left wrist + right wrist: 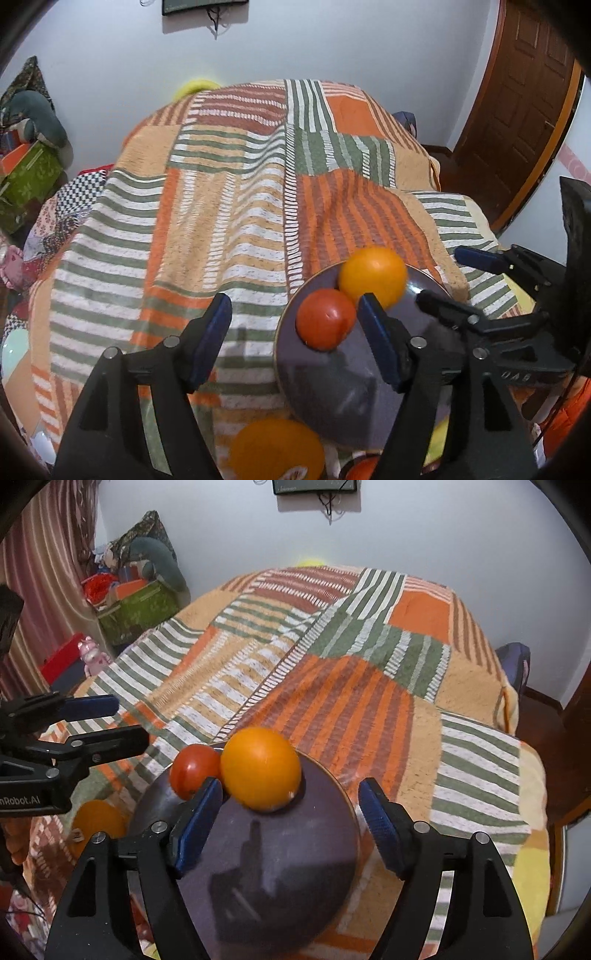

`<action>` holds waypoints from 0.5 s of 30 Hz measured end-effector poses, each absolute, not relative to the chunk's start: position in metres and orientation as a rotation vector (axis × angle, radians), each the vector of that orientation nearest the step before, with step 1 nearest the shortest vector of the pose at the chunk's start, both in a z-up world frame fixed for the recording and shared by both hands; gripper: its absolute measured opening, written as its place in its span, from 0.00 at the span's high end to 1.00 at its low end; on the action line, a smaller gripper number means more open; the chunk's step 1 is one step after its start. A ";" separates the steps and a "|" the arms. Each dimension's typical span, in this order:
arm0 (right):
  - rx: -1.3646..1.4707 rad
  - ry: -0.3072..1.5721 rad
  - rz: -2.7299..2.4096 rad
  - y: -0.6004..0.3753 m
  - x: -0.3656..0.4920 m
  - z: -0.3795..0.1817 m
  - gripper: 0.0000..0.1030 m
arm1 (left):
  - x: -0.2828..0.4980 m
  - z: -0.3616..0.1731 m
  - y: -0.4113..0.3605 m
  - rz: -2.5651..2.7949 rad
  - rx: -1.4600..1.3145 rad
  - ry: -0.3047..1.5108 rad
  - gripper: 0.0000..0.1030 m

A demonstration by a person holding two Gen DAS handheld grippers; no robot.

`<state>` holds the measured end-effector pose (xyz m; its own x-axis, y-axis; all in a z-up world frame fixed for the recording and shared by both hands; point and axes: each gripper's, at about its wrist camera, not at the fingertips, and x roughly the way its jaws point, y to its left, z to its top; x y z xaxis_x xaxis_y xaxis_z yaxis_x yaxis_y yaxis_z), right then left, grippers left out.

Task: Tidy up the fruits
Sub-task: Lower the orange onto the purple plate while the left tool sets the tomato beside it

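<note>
Two oranges point(260, 768) point(98, 821), one red tomato point(194, 770), one dark round plate point(328, 794), and two grippers point(290, 825) point(127, 725), each empty.

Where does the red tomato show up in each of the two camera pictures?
Left wrist view: the tomato sits lower right of centre, on the near-left part of the dark plate, just left of this gripper's right fingertip.
Right wrist view: the tomato sits left of centre, at the plate's far-left rim.
Shared landmark: the orange touching it on the plate.
</note>
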<state>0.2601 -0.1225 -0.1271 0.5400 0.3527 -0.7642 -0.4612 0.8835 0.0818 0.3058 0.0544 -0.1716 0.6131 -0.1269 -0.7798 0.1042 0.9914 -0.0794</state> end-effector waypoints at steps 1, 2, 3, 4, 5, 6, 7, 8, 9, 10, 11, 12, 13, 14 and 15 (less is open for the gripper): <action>-0.132 0.870 0.482 -0.123 0.257 -0.125 0.29 | 0.301 -0.170 0.056 -0.131 -0.028 0.895 0.29; -0.128 0.864 0.480 -0.125 0.253 -0.122 0.28 | 0.295 -0.167 0.057 -0.127 -0.028 0.889 0.28; -0.122 0.858 0.477 -0.127 0.248 -0.118 0.28 | 0.290 -0.165 0.058 -0.123 -0.026 0.885 0.28; -0.117 0.853 0.475 -0.129 0.243 -0.116 0.27 | 0.283 -0.163 0.059 -0.118 -0.023 0.879 0.28; -0.114 0.847 0.475 -0.132 0.237 -0.113 0.27 | 0.277 -0.162 0.060 -0.114 -0.021 0.875 0.27; -0.113 0.843 0.474 -0.133 0.232 -0.111 0.26 | 0.269 -0.161 0.061 -0.109 -0.021 0.872 0.26; -0.112 0.838 0.472 -0.134 0.227 -0.109 0.24 | 0.264 -0.160 0.062 -0.107 -0.023 0.872 0.25; -0.111 0.832 0.469 -0.137 0.220 -0.107 0.22 | 0.258 -0.159 0.063 -0.106 -0.027 0.872 0.24; -0.111 0.829 0.467 -0.138 0.214 -0.106 0.21 | 0.250 -0.159 0.064 -0.105 -0.033 0.873 0.24; -0.110 0.826 0.467 -0.141 0.208 -0.104 0.21 | 0.243 -0.159 0.065 -0.103 -0.036 0.874 0.23; -0.110 0.826 0.468 -0.143 0.202 -0.103 0.20 | 0.239 -0.159 0.064 -0.101 -0.037 0.876 0.23; -0.110 0.828 0.468 -0.144 0.198 -0.103 0.20 | 0.232 -0.160 0.064 -0.098 -0.036 0.878 0.23; -0.110 0.830 0.466 -0.146 0.192 -0.103 0.20 | 0.227 -0.160 0.064 -0.095 -0.035 0.879 0.23; -0.110 0.833 0.465 -0.147 0.187 -0.104 0.20 | 0.221 -0.162 0.063 -0.091 -0.035 0.881 0.21; -0.107 0.837 0.468 -0.149 0.180 -0.105 0.20 | 0.215 -0.163 0.063 -0.088 -0.039 0.884 0.20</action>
